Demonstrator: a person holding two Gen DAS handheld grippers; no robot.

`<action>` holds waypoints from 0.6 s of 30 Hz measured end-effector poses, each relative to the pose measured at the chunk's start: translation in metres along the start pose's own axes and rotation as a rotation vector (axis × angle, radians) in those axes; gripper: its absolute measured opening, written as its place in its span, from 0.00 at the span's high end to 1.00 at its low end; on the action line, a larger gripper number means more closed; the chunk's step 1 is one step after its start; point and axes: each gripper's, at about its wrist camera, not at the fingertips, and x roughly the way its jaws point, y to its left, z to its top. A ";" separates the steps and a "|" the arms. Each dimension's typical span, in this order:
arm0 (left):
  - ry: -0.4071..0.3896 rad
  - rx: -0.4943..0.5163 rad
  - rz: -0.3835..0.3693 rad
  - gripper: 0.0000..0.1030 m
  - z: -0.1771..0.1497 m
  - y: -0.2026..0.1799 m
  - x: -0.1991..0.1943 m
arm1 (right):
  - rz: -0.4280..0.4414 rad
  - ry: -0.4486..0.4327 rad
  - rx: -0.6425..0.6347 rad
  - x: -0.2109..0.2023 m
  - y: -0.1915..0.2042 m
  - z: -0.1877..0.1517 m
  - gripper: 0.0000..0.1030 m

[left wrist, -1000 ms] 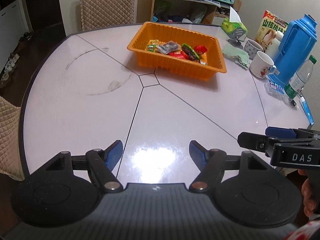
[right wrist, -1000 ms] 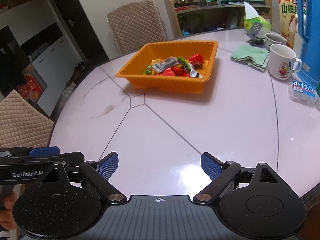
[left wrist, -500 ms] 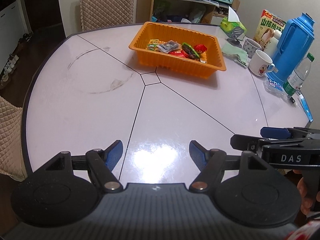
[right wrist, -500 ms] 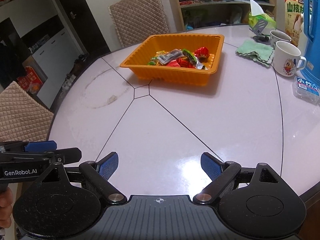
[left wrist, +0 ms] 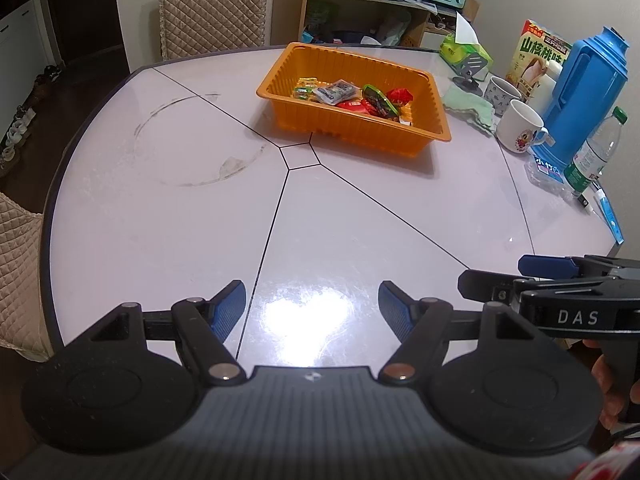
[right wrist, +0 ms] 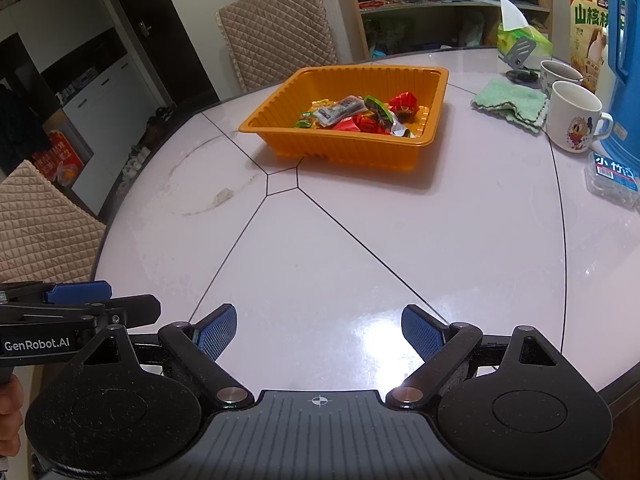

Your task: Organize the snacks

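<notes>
Left wrist view: the left gripper is seen with its blue pads spread apart and nothing between them, held above the near part of the pale table, well short of the orange tray. The tray is taken as the landmark. Inside it, a heap of wrapped snacks is gathered toward its far right half; the near left part of its floor is bare. Just in front of the tray's near corner, the small four-sided seam patch of the table is found. To the left of the tray a faint ring-shaped stain is marked on the surface. To the right of the tray a green cloth is laid, and beyond it a white mug and a blue thermos jug are stood. Behind the tray a quilted chair back is seen.

In the right wrist view the right gripper is likewise shown with jaws wide and empty, near the table edge and well apart from the tray.
</notes>
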 end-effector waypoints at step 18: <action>-0.001 0.002 -0.001 0.31 0.001 -0.002 0.001 | 0.000 0.001 0.000 0.000 -0.001 0.001 0.14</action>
